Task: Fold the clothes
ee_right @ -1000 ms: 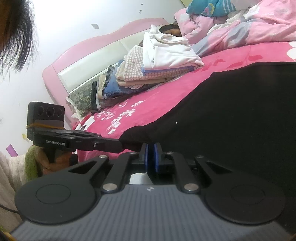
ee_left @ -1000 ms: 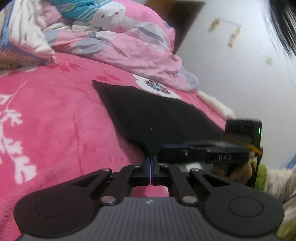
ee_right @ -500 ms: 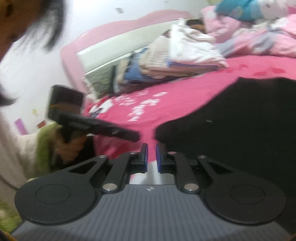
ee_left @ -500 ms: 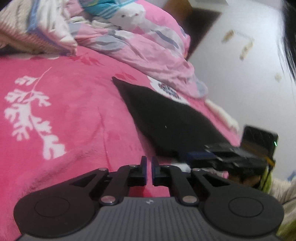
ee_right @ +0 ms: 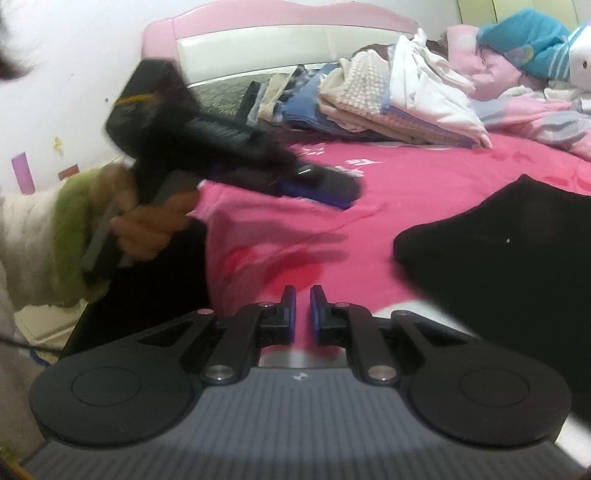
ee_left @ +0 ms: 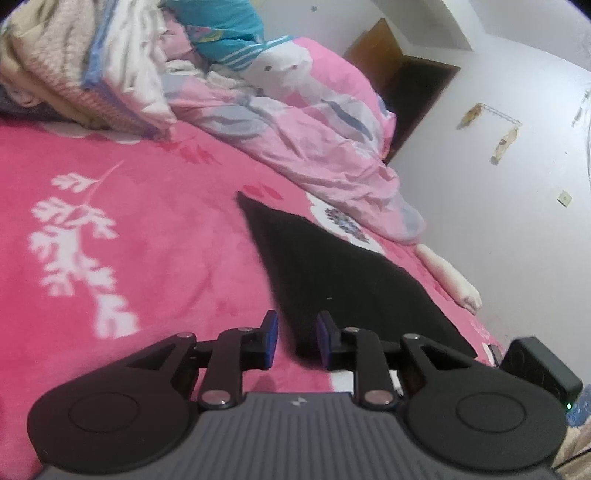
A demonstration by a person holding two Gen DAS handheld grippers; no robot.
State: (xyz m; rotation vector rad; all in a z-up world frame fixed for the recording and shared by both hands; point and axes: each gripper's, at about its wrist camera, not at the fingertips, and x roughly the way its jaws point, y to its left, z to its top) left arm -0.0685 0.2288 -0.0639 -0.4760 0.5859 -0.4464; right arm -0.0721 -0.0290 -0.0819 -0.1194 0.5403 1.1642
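Note:
A black garment (ee_left: 332,273) lies flat on the pink bedspread (ee_left: 147,229). Its near corner reaches down between the fingers of my left gripper (ee_left: 297,334), which is open and holds nothing. In the right wrist view the same black garment (ee_right: 498,266) lies to the right. My right gripper (ee_right: 303,306) is open by a narrow gap over bare pink bedspread, left of the cloth's edge and not touching it. The left gripper (ee_right: 332,190) shows blurred above the bed, held by a hand (ee_right: 147,225) in a green and white sleeve.
A stack of folded clothes (ee_right: 399,99) sits by the pink headboard (ee_right: 280,37). A crumpled pink quilt (ee_left: 295,122) and a teal cushion (ee_left: 225,33) lie along the bed's far side. A white wall (ee_left: 498,221) and a wooden door (ee_left: 399,85) stand beyond the bed.
Both grippers were shut on the black garment's near edge a second ago. They have let go, opened and drawn back. The garment now lies flat, and the left gripper has lifted.

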